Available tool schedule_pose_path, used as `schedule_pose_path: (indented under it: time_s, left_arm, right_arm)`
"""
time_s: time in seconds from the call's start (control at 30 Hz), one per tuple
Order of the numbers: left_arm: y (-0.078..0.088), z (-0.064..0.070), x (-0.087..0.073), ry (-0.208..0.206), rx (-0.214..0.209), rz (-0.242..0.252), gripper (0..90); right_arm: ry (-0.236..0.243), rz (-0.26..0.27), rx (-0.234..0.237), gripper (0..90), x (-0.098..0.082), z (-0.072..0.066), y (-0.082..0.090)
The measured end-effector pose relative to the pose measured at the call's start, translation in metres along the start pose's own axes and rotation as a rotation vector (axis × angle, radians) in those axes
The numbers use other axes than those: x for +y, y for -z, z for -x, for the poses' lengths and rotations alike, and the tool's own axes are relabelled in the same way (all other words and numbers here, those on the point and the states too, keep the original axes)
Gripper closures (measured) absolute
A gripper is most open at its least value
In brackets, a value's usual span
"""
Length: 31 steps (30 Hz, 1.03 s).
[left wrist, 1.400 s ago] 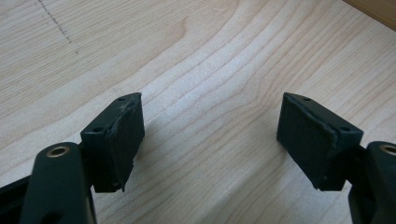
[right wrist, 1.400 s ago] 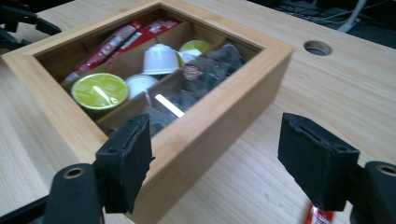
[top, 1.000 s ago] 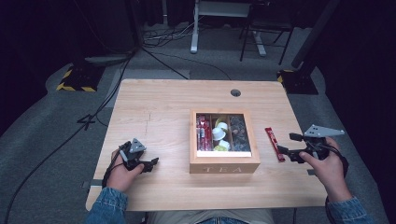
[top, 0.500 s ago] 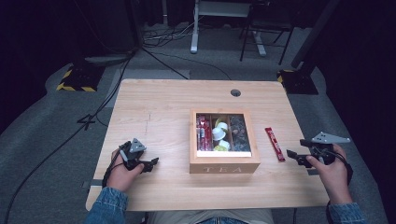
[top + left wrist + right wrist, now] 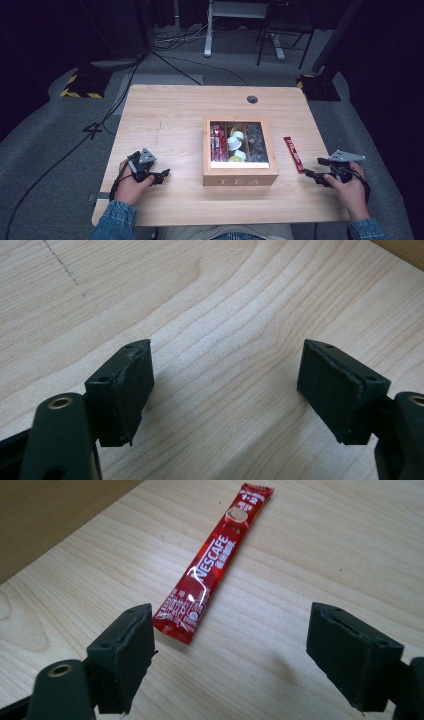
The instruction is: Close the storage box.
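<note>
Pulling back from the tea box, your right gripper now sits lower and farther toward your side of the surface than a second ago, when it hovered close beside the red Nescafe sachet. The sachet lies flat, just right of the box, untouched, its near end just ahead of your spread, empty jaws in the right gripper view. Your left gripper has stayed put well left of the box, jaws wide apart over bare wood.
</note>
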State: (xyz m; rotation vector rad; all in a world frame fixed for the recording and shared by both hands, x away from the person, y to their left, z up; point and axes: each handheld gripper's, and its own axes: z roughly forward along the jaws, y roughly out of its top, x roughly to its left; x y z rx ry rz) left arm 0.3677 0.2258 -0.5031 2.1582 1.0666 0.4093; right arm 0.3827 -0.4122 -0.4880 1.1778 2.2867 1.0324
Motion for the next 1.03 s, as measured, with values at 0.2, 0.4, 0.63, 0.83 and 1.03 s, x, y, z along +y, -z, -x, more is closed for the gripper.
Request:
schedule_pose_path:
  time_s: [0.2, 0.4, 0.63, 0.83, 1.03]
  left_arm:
    - [0.0, 0.0, 0.0, 0.001, 0.001, 0.0, 22.9]
    - [0.0, 0.0, 0.0, 0.0, 0.004, 0.002, 22.8]
    - [-0.001, 0.0, 0.001, 0.002, 0.002, 0.003, 22.5]
    - [-0.001, 0.0, 0.001, 0.003, 0.001, 0.0, 21.9]
    - [-0.003, 0.001, 0.002, 0.018, 0.015, -0.004, 18.1]
  right_arm:
    - [0.003, 0.001, 0.016, 19.8, -0.008, -0.005, -0.002]
    - [0.007, 0.01, 0.03, 19.7, -0.014, -0.009, -0.003]
    - [0.031, -0.009, 0.037, 17.3, -0.017, -0.013, -0.004]
    - [0.041, -0.021, 0.028, 13.8, -0.017, -0.014, -0.005]
    - [0.041, -0.02, 0.03, 13.7, -0.017, -0.014, -0.005]
